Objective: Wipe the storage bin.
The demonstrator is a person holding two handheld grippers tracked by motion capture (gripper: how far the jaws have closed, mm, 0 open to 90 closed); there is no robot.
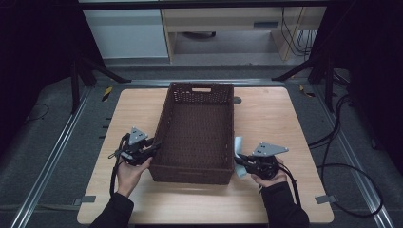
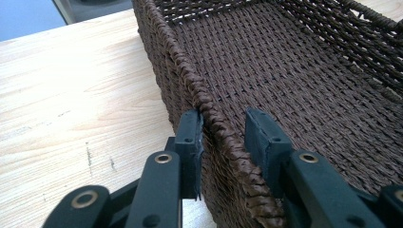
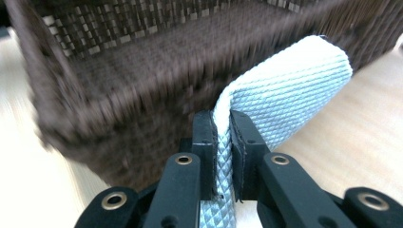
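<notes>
Pale blue textured cloth (image 3: 285,102), folded over, beside the brown woven basket (image 1: 196,164)

Right claw (image 3: 223,137) pinches the cloth tight; left claw (image 2: 223,137) straddles the basket's left rim, half open.

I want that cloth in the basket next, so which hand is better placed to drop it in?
The right. The right gripper is already shut on the pale blue cloth, just outside the brown wicker basket. The left gripper only straddles the basket's rim, jaws apart, probably to steady it.
</notes>
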